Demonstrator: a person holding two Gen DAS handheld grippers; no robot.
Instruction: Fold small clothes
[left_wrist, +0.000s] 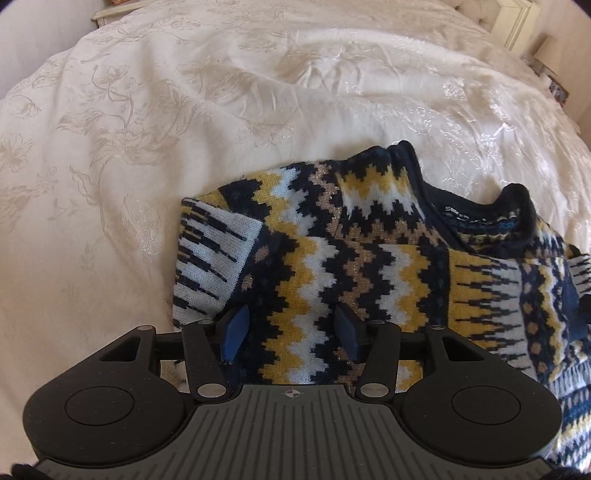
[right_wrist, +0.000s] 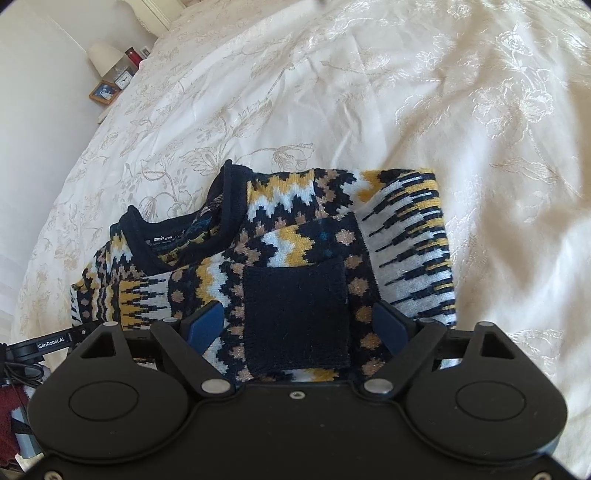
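The patterned sweater (left_wrist: 332, 258) lies on the bed (left_wrist: 147, 147), both sleeves already crossed over its chest. The left gripper (left_wrist: 291, 332) hovers at the near hem, jaws wide apart, gripping nothing; the right gripper (right_wrist: 295, 328) likewise gapes empty over the dark cuff (right_wrist: 295, 314). Best pinch both hem corners evenly, catching every layer, then lift together toward the collar (right_wrist: 184, 236)

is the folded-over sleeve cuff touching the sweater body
Touching. The right wrist view shows the navy cuff lying flat on the patterned sweater body with no gap, between the open right gripper fingers.
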